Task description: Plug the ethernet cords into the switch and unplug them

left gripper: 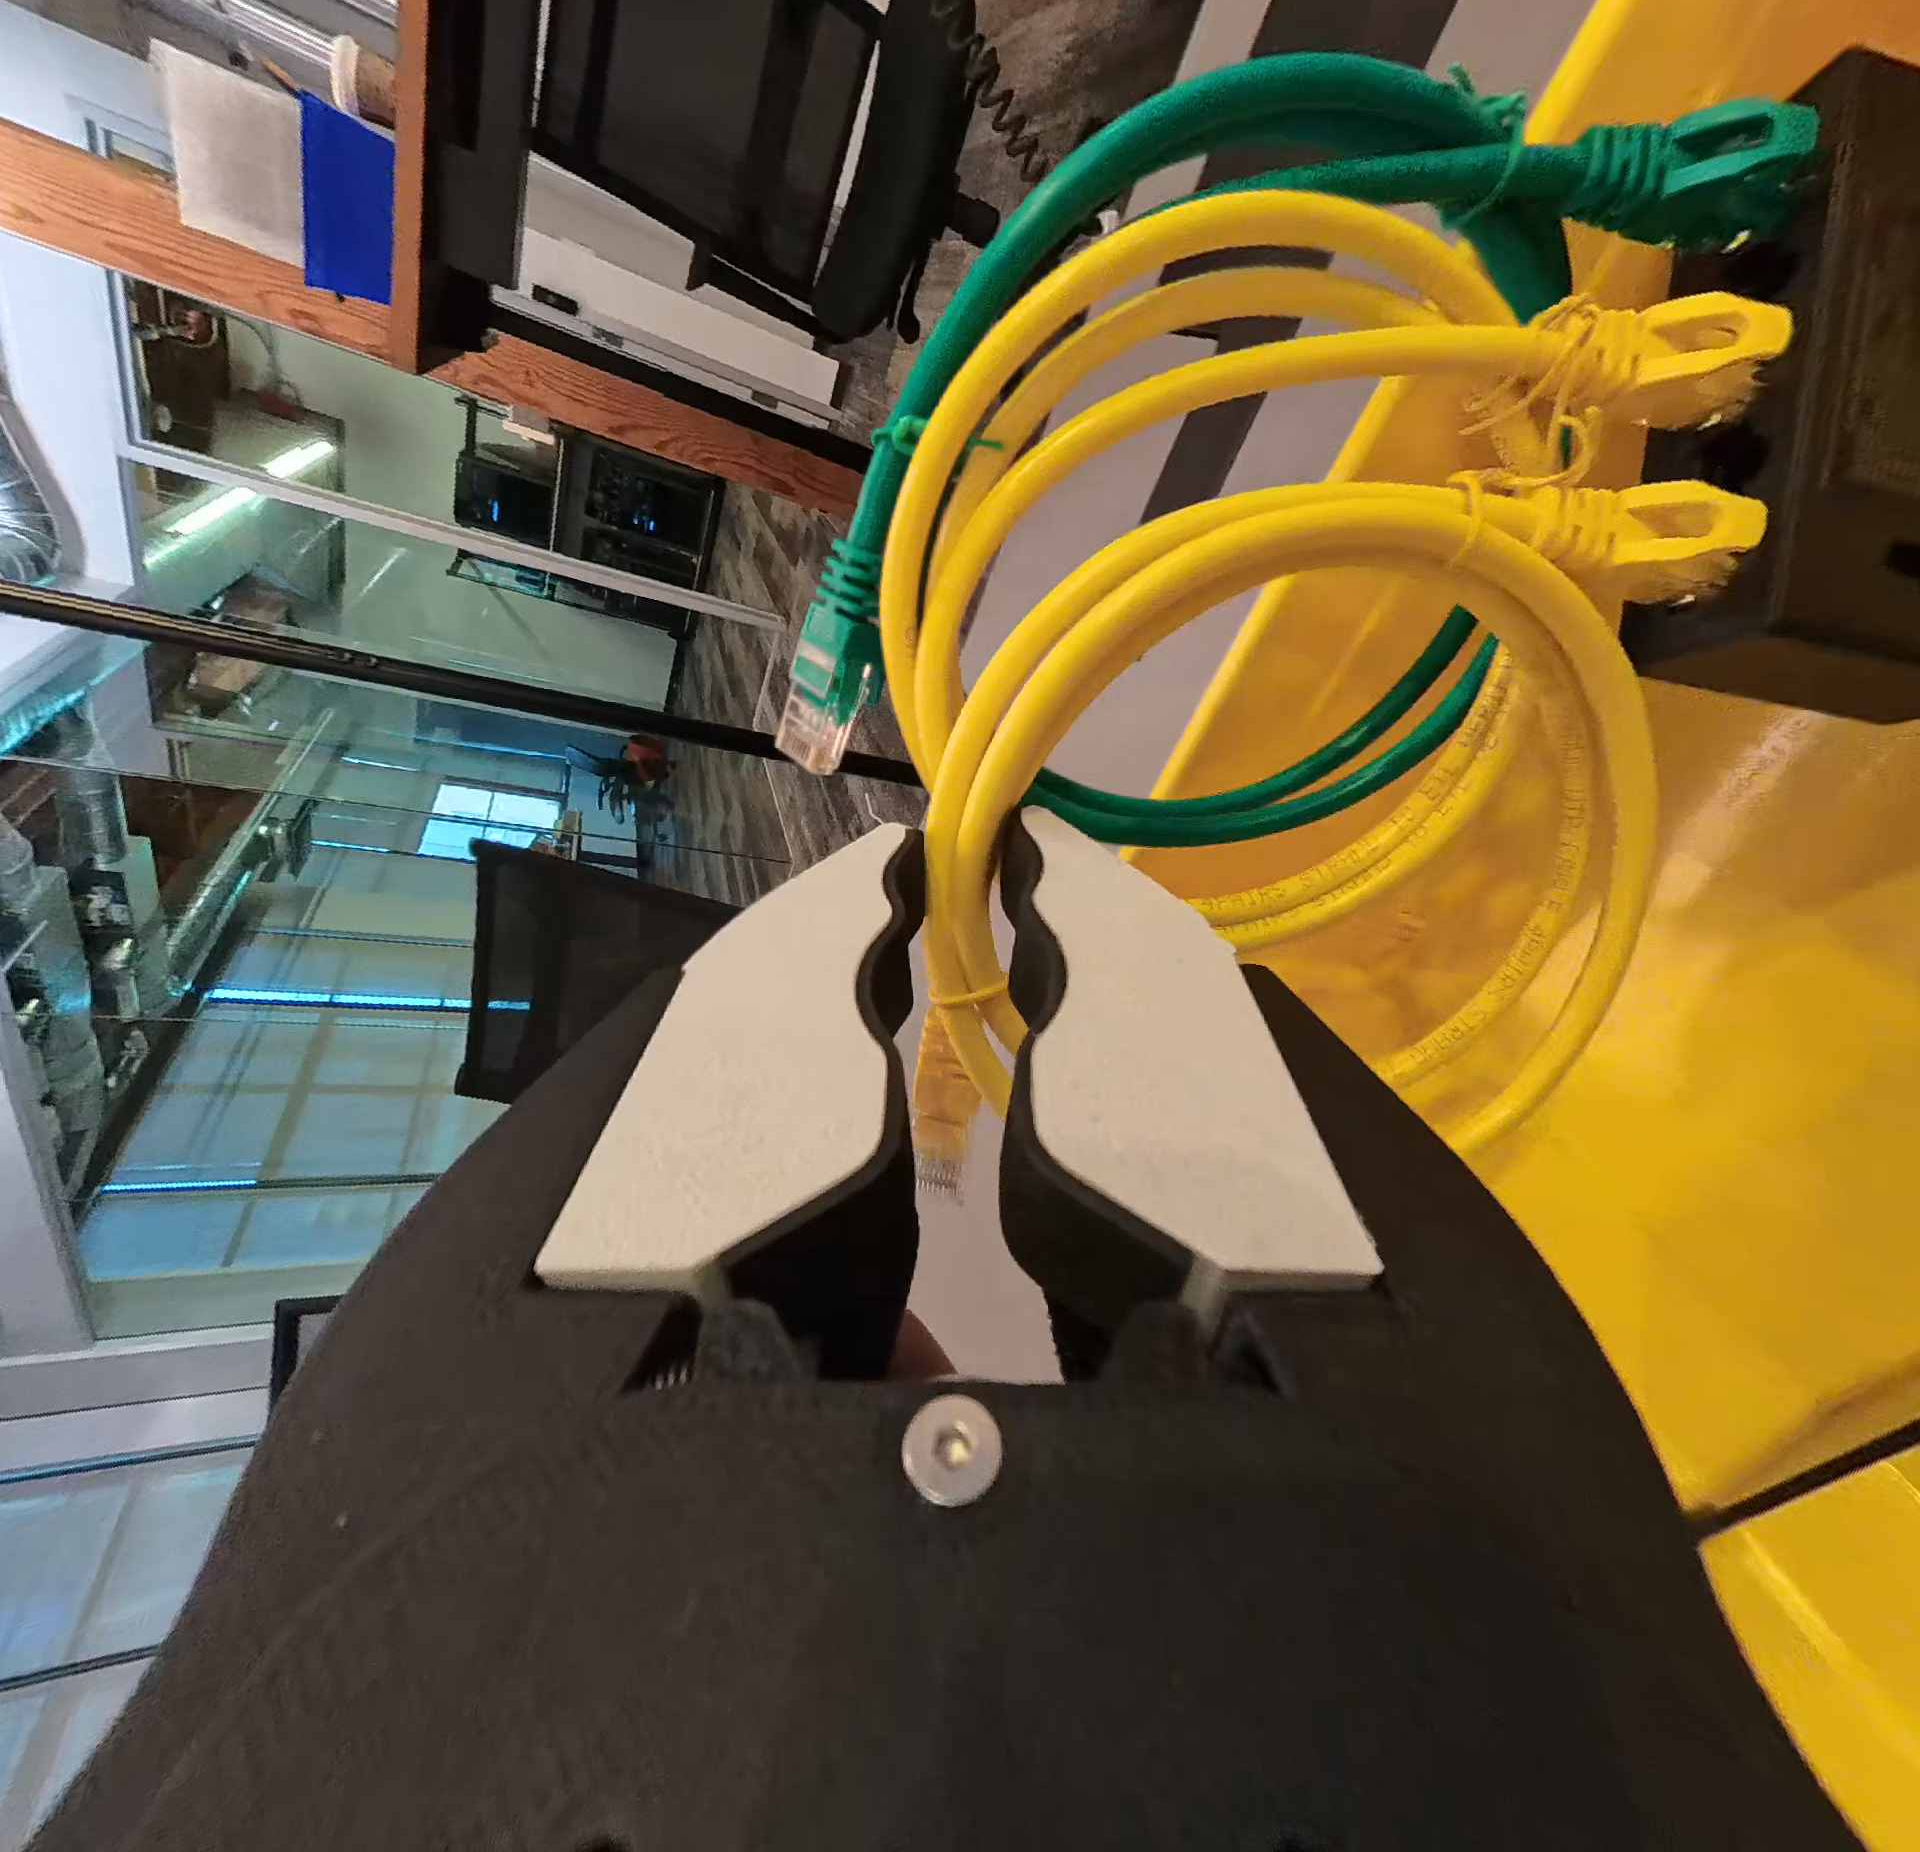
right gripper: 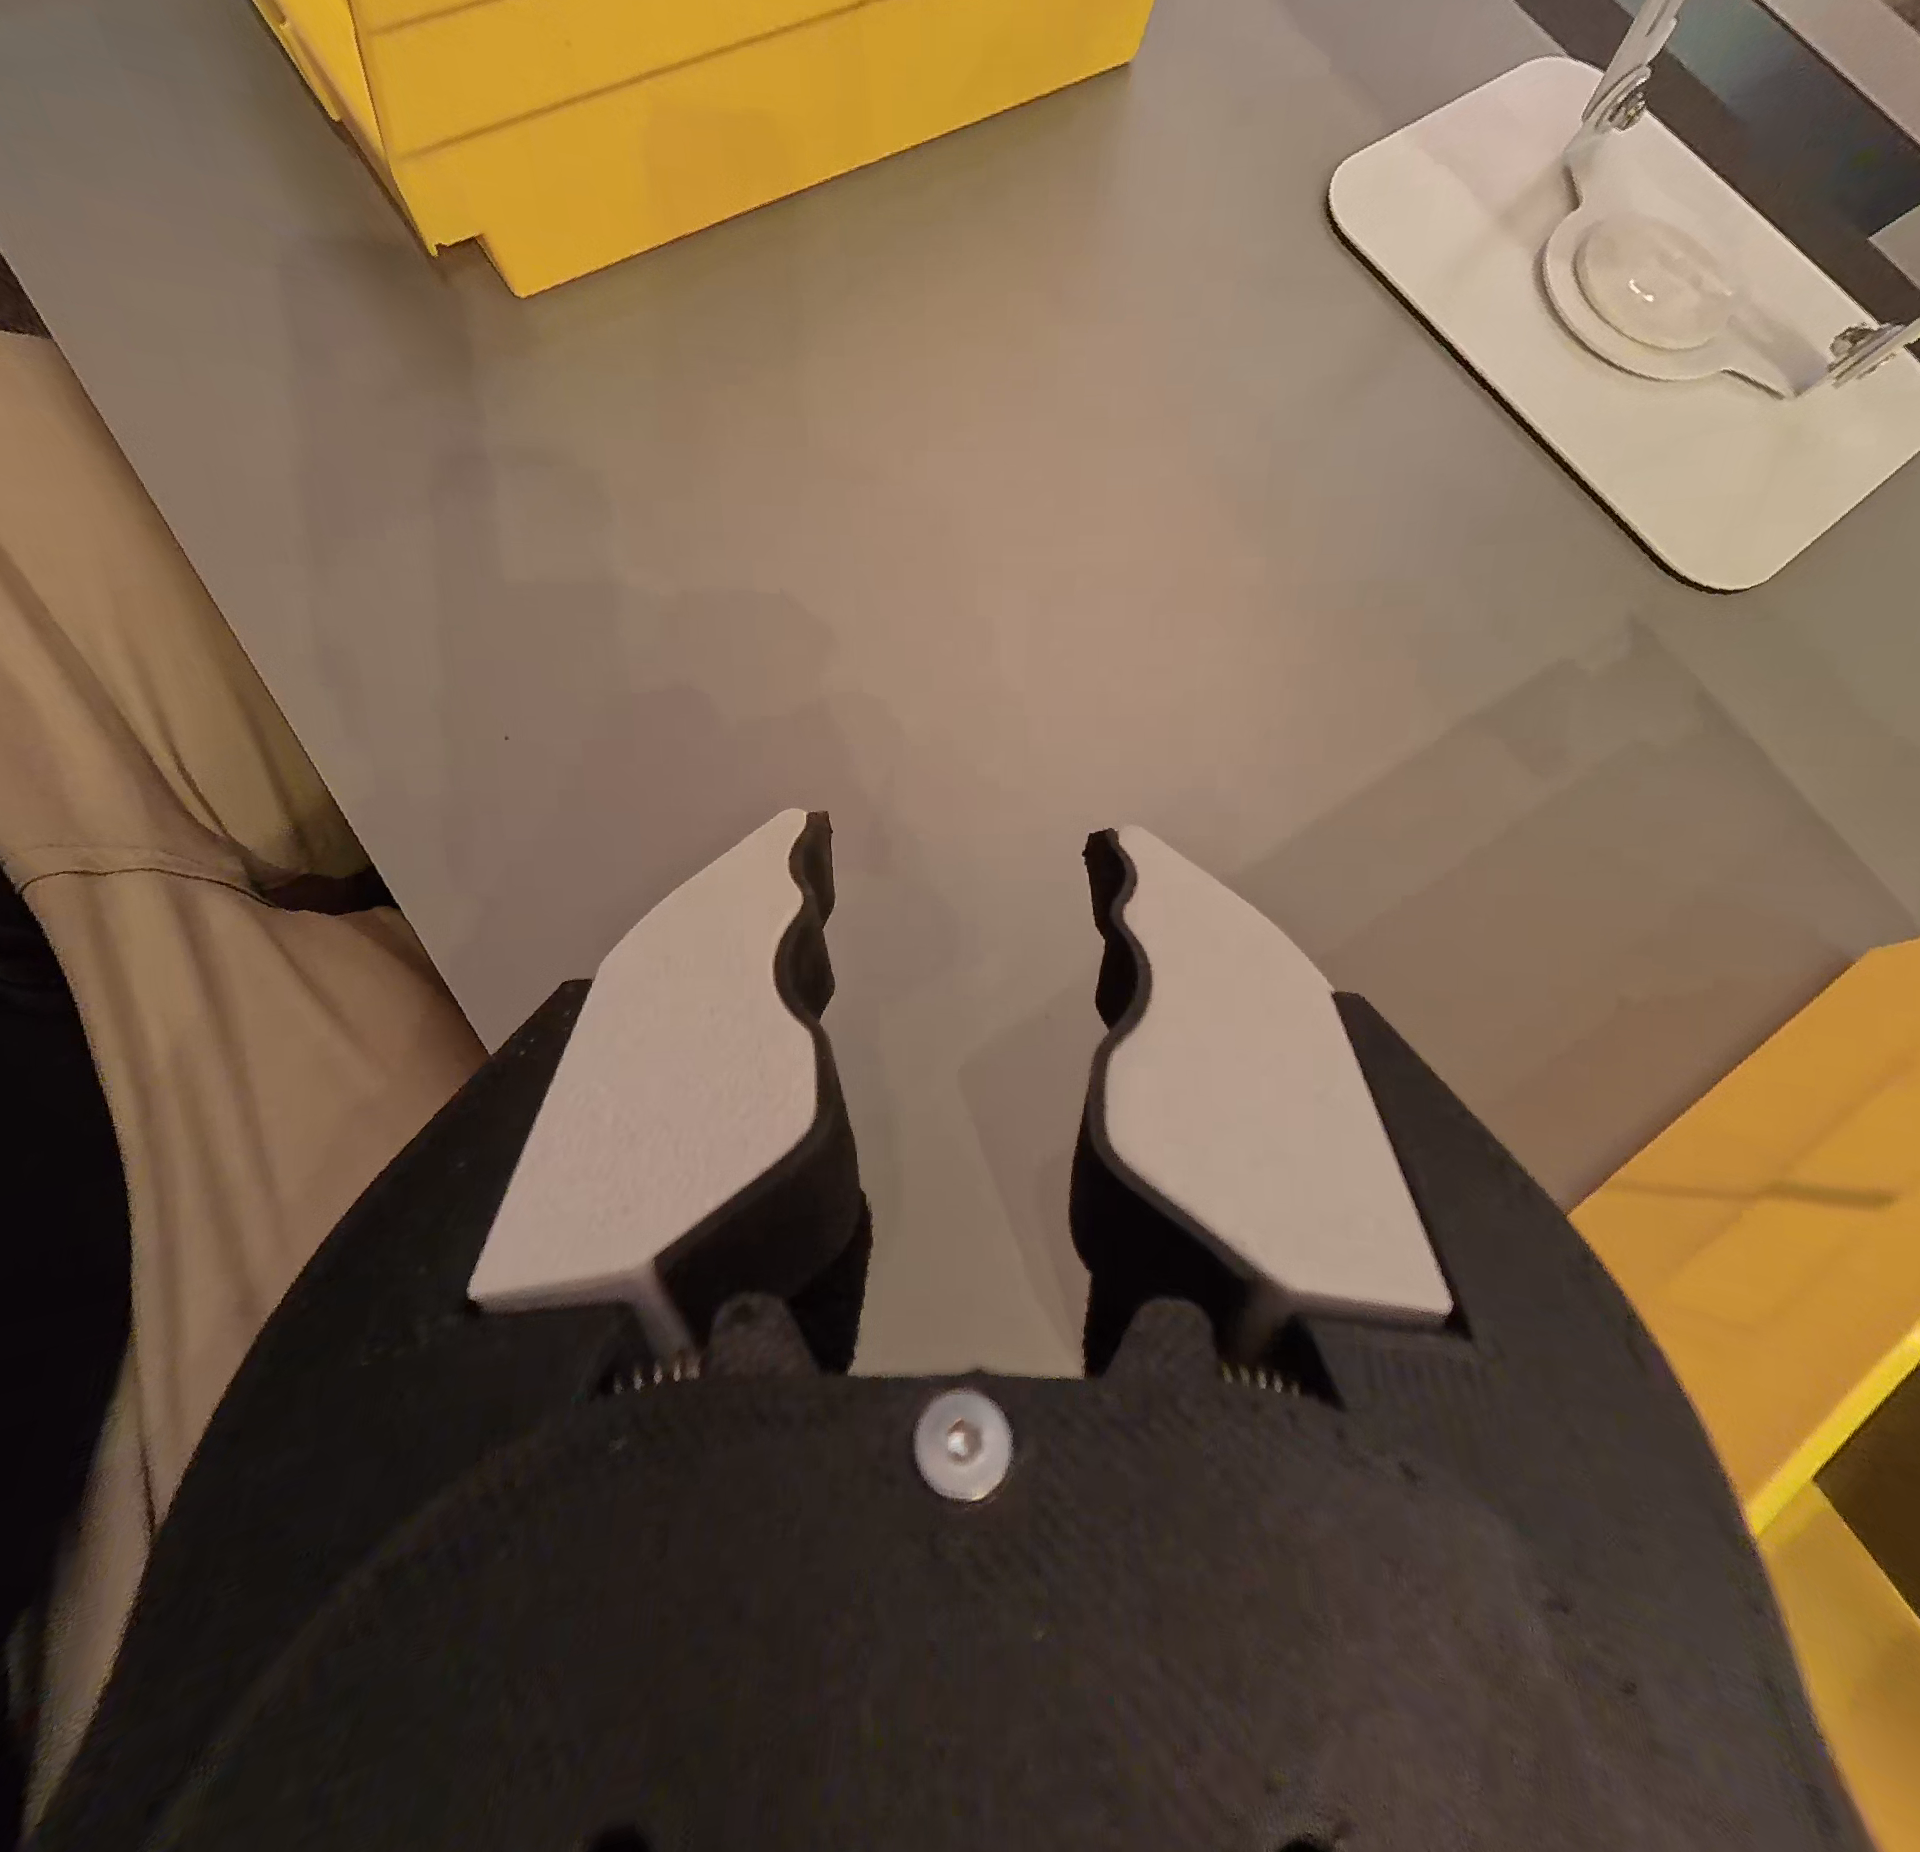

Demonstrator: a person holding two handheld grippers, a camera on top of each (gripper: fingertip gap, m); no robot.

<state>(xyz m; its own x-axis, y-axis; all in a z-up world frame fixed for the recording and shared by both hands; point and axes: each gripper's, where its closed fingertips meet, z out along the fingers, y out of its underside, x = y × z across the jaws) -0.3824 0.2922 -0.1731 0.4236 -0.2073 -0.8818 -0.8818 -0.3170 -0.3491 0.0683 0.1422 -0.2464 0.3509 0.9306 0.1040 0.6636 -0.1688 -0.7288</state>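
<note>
In the left wrist view a black switch [left gripper: 1860, 389] sits on a yellow box [left gripper: 1714, 1127]. A green cord [left gripper: 1299, 98] and two yellow cords [left gripper: 1247, 244] each have one plug in the switch. The green cord's free plug [left gripper: 831, 659] hangs loose. My left gripper [left gripper: 966, 846] is shut on the loop of the lower yellow cord [left gripper: 961, 929]; its free plug [left gripper: 940, 1106] lies between the fingers. My right gripper [right gripper: 956, 836] is open and empty above the grey table [right gripper: 935, 555].
In the right wrist view a yellow box [right gripper: 727, 88] stands at the back, a white stand base [right gripper: 1621, 348] at the right, and another yellow box [right gripper: 1766, 1231] at the lower right. A person's beige clothing [right gripper: 156, 867] is at the table's left edge. The tips of one gripper are about 50 centimeters away from the tips of the other.
</note>
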